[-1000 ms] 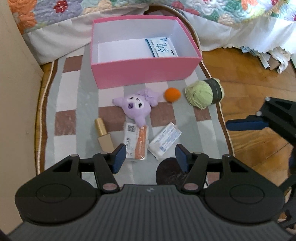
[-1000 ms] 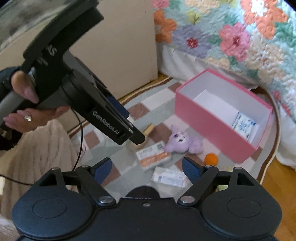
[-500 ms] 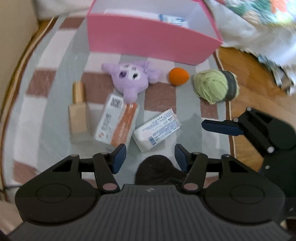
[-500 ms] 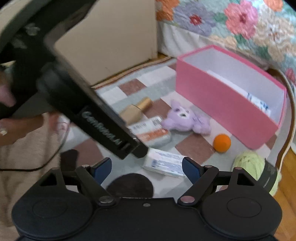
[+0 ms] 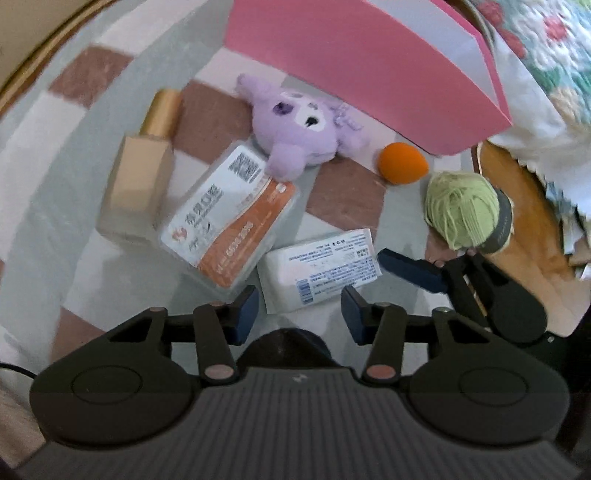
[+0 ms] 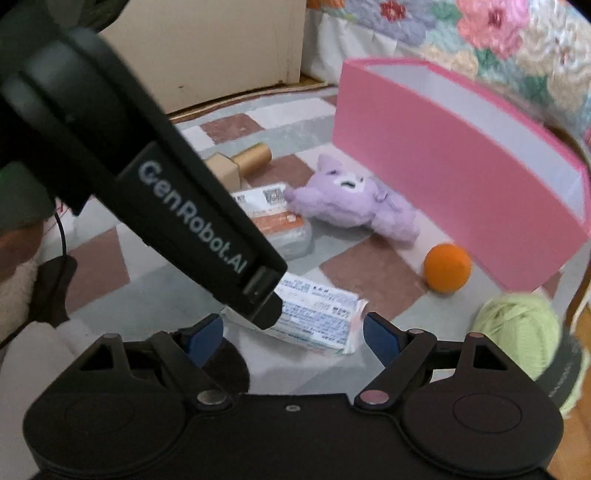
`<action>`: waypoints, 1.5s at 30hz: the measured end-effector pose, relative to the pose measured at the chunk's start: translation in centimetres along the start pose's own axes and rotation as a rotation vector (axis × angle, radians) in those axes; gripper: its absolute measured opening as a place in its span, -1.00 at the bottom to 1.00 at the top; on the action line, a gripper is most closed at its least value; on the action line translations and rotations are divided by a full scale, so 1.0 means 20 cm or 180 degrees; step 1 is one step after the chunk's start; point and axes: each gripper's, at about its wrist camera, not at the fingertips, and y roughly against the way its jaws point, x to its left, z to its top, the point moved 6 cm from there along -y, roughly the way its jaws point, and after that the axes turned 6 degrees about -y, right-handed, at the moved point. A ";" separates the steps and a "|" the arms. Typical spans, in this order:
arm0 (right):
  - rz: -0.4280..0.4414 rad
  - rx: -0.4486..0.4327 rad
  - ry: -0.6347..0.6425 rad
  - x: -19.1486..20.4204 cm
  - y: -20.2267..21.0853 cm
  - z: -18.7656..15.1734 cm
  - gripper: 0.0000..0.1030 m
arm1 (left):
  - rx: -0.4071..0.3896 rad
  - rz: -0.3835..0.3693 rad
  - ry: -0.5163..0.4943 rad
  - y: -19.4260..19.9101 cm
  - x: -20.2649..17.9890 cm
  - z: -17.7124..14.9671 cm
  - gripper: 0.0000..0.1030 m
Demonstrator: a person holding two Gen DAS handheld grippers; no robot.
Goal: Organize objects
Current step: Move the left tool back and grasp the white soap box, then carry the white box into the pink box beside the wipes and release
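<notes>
On the checked rug lie a white tissue pack [image 5: 319,267], an orange-and-white pack [image 5: 229,214], a beige bottle with a gold cap [image 5: 138,177], a purple plush [image 5: 303,129], an orange ball [image 5: 402,162] and green yarn [image 5: 463,208]. The pink box [image 5: 369,74] stands behind them. My left gripper [image 5: 299,314] is open, low over the tissue pack, its near end between the fingers. My right gripper [image 6: 293,334] is open, just before the same tissue pack [image 6: 317,317]. The left gripper's body [image 6: 166,206] crosses the right wrist view and hides part of the pack.
A floral quilt [image 6: 480,33] hangs behind the box. A beige cabinet [image 6: 221,48] stands at the back left. Wooden floor [image 5: 524,229] and loose papers [image 5: 569,221] lie right of the rug. The right gripper's finger [image 5: 410,271] reaches in beside the tissue pack.
Both grippers have come down and forward toward the tissue pack, which now sits close before their open fingers. The objects on the rug have not moved.
</notes>
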 end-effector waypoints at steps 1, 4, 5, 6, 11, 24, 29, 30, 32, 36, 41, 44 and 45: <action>0.0048 0.0035 -0.0051 -0.01 -0.02 0.00 0.69 | -0.0001 0.0007 0.0005 -0.02 0.01 -0.01 -0.13; 0.0029 -0.0010 -0.0110 -0.02 -0.03 0.00 0.69 | -0.0086 0.0107 -0.0021 -0.06 0.02 -0.02 -0.16; 0.0057 0.0009 -0.0168 -0.04 -0.04 0.00 0.69 | -0.0140 0.0108 -0.0014 -0.06 0.02 -0.03 -0.16; 0.0075 0.0032 -0.0241 -0.05 -0.05 0.00 0.69 | -0.0201 0.0101 -0.0016 -0.06 0.02 -0.03 -0.16; 0.0227 -0.0036 -0.0567 -0.08 -0.05 -0.01 0.68 | -0.0340 0.0086 -0.0190 -0.06 -0.02 -0.03 -0.20; 0.0235 -0.0070 -0.0937 -0.04 0.07 -0.07 0.71 | -0.0183 -0.0234 -0.0051 -0.04 -0.01 -0.09 -0.22; 0.0216 -0.0091 -0.1097 -0.02 0.15 -0.06 0.64 | -0.0042 -0.0218 -0.0256 0.04 -0.04 -0.12 -0.28; 0.0174 -0.0053 -0.1080 -0.01 0.16 -0.05 0.58 | -0.0019 -0.0230 -0.0279 0.06 -0.04 -0.13 -0.29; 0.0046 0.0007 -0.0972 0.03 0.20 -0.04 0.57 | -0.0038 -0.0267 -0.0266 0.12 -0.05 -0.13 -0.29; -0.0103 -0.0030 -0.0895 0.08 0.29 0.00 0.45 | -0.0120 -0.0261 -0.0422 0.25 -0.08 -0.12 -0.30; -0.0206 -0.0206 -0.0814 0.10 0.44 0.11 0.38 | -0.0236 -0.0343 -0.0484 0.44 -0.12 -0.05 -0.30; -0.0407 -0.0253 -0.0650 0.11 0.52 0.19 0.25 | -0.0358 -0.0338 -0.0558 0.56 -0.16 0.00 -0.30; -0.0440 -0.0315 -0.0610 0.12 0.56 0.21 0.23 | -0.0392 -0.0322 -0.0605 0.59 -0.17 0.02 -0.30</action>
